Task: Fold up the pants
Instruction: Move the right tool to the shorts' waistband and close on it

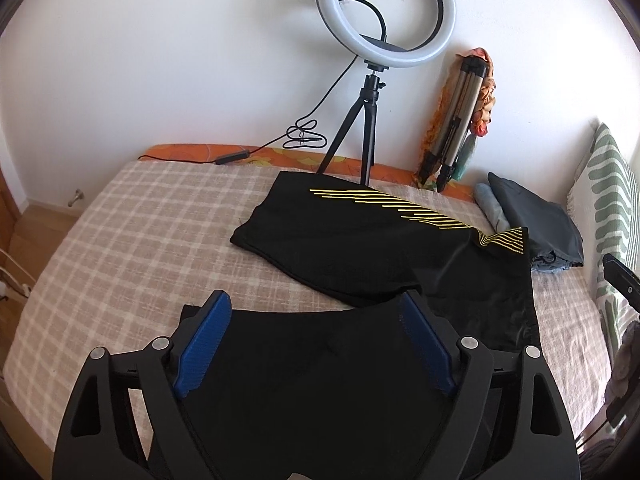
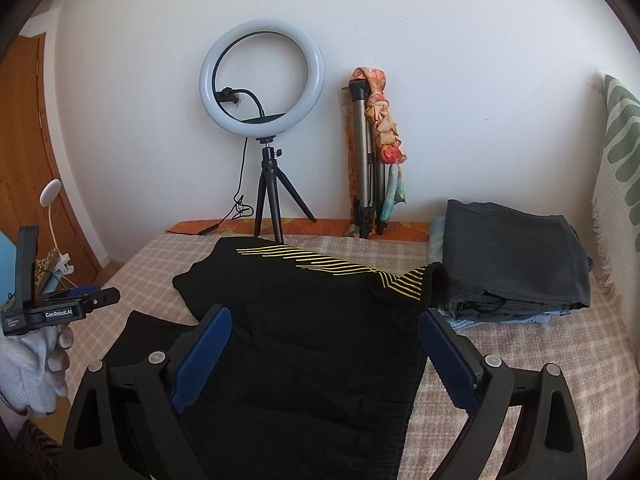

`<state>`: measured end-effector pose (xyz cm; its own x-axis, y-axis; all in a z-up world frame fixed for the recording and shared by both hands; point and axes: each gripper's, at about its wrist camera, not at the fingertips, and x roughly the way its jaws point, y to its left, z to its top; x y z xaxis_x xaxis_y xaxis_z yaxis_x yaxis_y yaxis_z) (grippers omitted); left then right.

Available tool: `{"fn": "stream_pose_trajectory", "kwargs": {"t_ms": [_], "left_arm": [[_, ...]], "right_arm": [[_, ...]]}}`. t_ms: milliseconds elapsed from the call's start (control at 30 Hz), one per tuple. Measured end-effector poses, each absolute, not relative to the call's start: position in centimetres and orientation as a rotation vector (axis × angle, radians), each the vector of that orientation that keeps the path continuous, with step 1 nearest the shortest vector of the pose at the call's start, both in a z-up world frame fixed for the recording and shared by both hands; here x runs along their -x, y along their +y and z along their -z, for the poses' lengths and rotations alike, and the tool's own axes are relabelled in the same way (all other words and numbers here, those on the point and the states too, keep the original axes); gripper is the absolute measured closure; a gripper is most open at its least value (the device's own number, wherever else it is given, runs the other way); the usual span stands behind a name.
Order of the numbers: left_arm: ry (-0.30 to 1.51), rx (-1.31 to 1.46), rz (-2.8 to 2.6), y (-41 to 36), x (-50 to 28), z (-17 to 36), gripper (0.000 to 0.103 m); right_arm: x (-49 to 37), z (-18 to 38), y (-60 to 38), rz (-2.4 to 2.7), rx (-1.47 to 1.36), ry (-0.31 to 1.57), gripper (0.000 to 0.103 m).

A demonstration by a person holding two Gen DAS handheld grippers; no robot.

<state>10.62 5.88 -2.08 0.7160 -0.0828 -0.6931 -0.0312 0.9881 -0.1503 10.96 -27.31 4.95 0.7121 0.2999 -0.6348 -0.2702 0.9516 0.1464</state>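
Black pants with yellow stripes lie spread on the checked bedspread, one part folded over toward the far side. My left gripper is open, its blue pads above the near black fabric edge. My right gripper is open over the pants, holding nothing. The left gripper's body, held in a white-gloved hand, shows at the left of the right wrist view.
A ring light on a small tripod and a folded tripod with a scarf stand at the far wall. A stack of folded grey clothes lies at the right. A leaf-patterned pillow is at the right edge.
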Motion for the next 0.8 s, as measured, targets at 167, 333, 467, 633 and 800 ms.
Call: {"fn": "stream_pose_trajectory", "kwargs": {"t_ms": [167, 333, 467, 633, 800], "left_arm": [[0.803, 0.131, 0.019, 6.4, -13.7, 2.3, 0.02], [0.795, 0.123, -0.01, 6.9, -16.6, 2.2, 0.02], [0.796, 0.142, -0.021, 7.2, -19.2, 2.7, 0.02], [0.831, 0.2, -0.017, 7.2, -22.0, 4.7, 0.022], [0.874, 0.21, -0.004, 6.8, -24.9, 6.4, 0.026]], "right_arm": [[-15.2, -4.6, -26.1, -0.392, 0.015, 0.743, 0.011], [-20.4, -3.4, -24.6, -0.43, 0.074, 0.792, 0.016], [-25.6, -1.3, -23.2, -0.484, 0.076, 0.865, 0.017], [-31.1, 2.4, -20.3, -0.527, 0.122, 0.954, 0.018], [-35.8, 7.6, -18.3, -0.558, 0.148, 1.072, 0.024]]}}
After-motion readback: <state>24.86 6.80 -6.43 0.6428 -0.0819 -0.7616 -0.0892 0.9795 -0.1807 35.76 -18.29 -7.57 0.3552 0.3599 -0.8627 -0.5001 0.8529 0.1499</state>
